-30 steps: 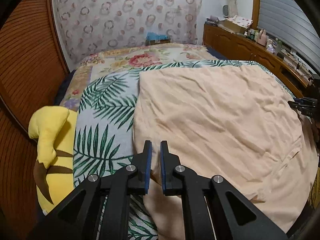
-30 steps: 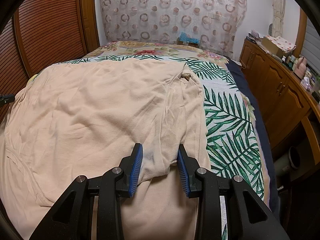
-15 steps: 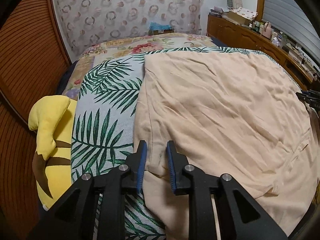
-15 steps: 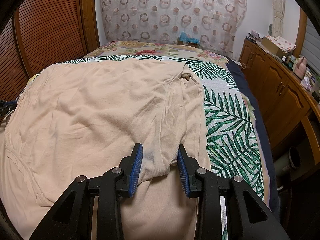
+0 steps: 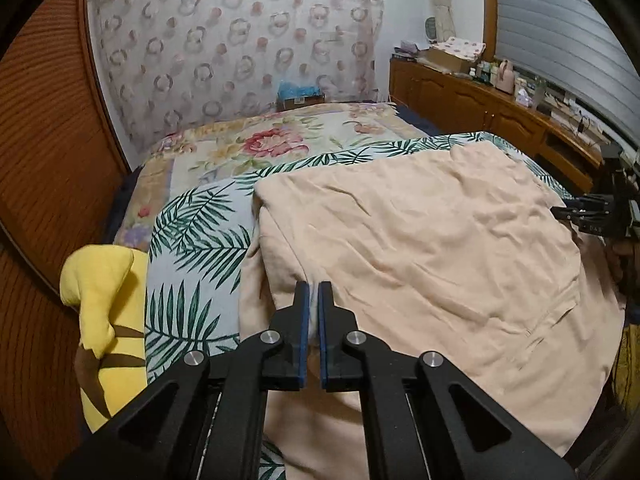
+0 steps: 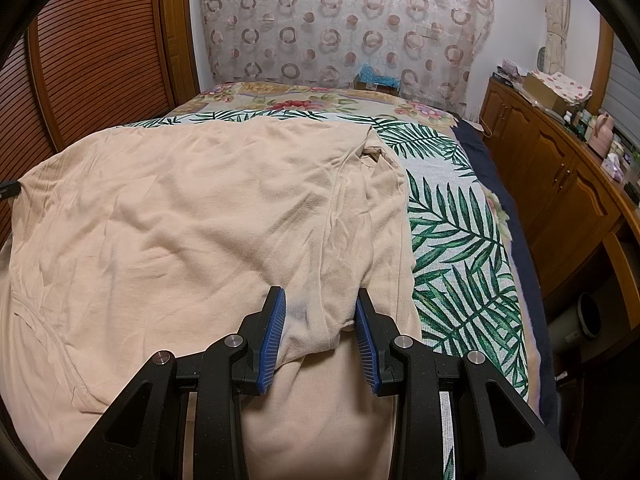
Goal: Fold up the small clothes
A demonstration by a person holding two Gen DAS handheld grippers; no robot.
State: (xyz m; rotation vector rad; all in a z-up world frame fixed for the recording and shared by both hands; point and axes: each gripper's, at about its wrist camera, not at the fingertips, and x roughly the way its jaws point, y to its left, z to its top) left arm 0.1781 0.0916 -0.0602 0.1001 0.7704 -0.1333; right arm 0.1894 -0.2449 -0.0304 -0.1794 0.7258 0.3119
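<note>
Plush toy: a yellow plush toy [image 5: 102,312] lies at the left edge of the bed, clear of the work.
Bedspread: the palm-leaf bedspread [image 5: 188,264] shows bare between the toy and the shirt.
Shirt: a peach shirt [image 5: 420,248] lies spread across the bedspread, wrinkled, its left sleeve already turned in over the body.
Left gripper: the left gripper [image 5: 313,312] has its fingers together and pinches the left edge of the shirt; the cloth rises in a ridge toward the fingertips, so this edge is lifted off the bed.
Right gripper: the right gripper [image 6: 320,320] straddles a bunched fold of the shirt near its right side. The blue pads [image 6: 274,336] stand part-way apart with cloth filling the gap; the fold looks clamped, though the view does not show the pad contact plainly.
Cabinet: a wooden cabinet [image 6: 560,184] runs along the right of the bed, well apart from the shirt.
Step in hand: both near edges secured, left side raised; judged to be the start of a fold, with most of the task remaining.
Next move: lift both grips together to a matched height, carry the near edge over toward the far edge, keep the cloth taut between the grips so that the wrinkles do not set into the fold.
Caution: uneven lift would skew the fold line.
</note>
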